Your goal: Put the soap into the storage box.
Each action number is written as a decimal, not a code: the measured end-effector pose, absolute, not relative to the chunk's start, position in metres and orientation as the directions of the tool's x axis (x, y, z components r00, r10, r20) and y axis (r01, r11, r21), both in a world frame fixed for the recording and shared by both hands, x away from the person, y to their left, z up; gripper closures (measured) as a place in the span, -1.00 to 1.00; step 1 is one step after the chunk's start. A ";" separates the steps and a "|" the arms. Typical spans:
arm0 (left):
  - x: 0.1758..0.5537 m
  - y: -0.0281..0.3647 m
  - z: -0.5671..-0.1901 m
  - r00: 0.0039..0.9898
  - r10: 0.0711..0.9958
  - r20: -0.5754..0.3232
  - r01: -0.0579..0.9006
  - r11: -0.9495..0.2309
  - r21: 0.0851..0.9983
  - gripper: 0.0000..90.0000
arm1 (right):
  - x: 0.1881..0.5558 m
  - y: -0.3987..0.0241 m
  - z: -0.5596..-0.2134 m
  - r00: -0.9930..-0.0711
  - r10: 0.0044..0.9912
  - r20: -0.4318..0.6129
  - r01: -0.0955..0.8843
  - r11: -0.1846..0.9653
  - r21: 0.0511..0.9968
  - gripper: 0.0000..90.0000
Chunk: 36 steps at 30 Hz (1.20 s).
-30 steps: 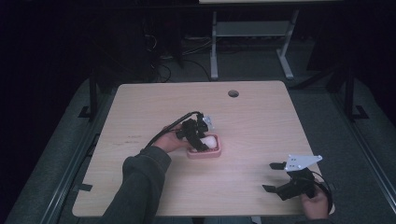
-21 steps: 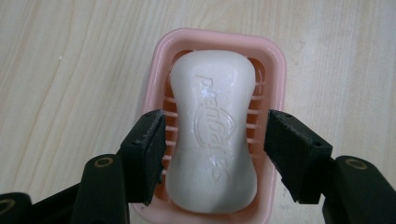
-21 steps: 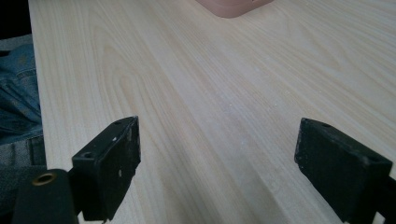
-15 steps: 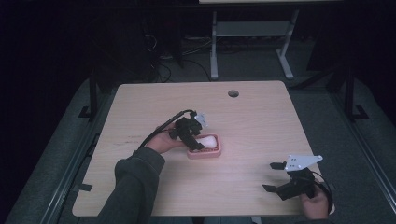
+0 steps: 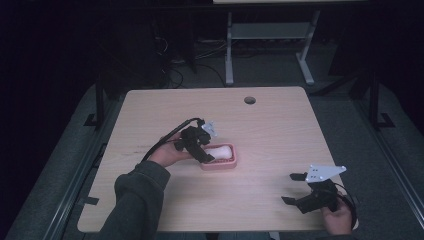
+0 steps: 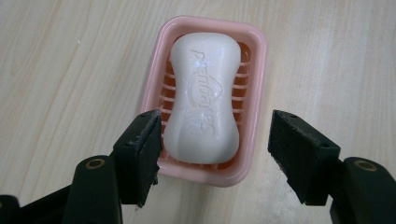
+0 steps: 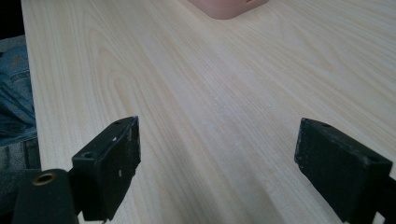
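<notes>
A white bar of soap (image 6: 203, 100) lies in a pink soap dish (image 6: 254, 70) near the middle of the wooden table (image 5: 270, 130). My left gripper (image 6: 217, 126) hovers over the dish's near end. Its jaws have just been opening and now stand open on either side of the soap without pressing on it. From above, the left gripper (image 5: 207, 157) sits at the left end of the dish (image 5: 220, 165), with the soap (image 5: 221, 150) showing beside it. My right gripper (image 5: 292, 189) rests open near the table's front right corner, nothing between its jaws (image 7: 217, 144).
A round cable hole (image 5: 249, 100) lies near the table's far edge. The pink dish (image 7: 229, 7) shows at the top of the right gripper view, across bare wood. A metal stand (image 5: 270, 40) is on the floor behind the table.
The left gripper has drawn back to the left and lifted a little off the dish, and its jaws have spread apart. The soap stays in the dish. The right gripper has not moved.
</notes>
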<state>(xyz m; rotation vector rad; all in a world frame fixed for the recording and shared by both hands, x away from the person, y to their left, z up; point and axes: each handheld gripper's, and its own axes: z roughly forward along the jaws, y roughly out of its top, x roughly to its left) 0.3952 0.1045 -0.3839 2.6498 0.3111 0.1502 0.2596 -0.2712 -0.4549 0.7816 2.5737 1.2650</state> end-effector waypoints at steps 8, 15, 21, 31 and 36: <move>0.387 0.116 -0.380 0.965 0.257 0.051 0.202 -0.853 0.482 -0.26 | 0.260 -0.272 -0.454 -0.845 0.529 0.077 0.384 0.501 0.776 -0.69; 0.380 0.127 -0.379 0.962 0.268 0.048 0.210 -0.844 0.493 -0.28 | 0.262 -0.272 -0.455 -0.842 0.535 0.076 0.389 0.501 0.773 -0.69; 0.375 0.134 -0.376 0.958 0.277 0.077 0.207 -0.848 0.488 -0.29 | 0.262 -0.271 -0.455 -0.841 0.535 0.075 0.389 0.503 0.771 -0.69; 0.366 0.143 -0.382 0.956 0.287 0.063 0.223 -0.846 0.485 -0.33 | 0.262 -0.271 -0.455 -0.840 0.537 0.077 0.393 0.505 0.768 -0.69; 0.360 0.148 -0.385 0.955 0.292 0.059 0.229 -0.847 0.480 -0.35 | 0.262 -0.271 -0.455 -0.841 0.536 0.078 0.394 0.506 0.767 -0.69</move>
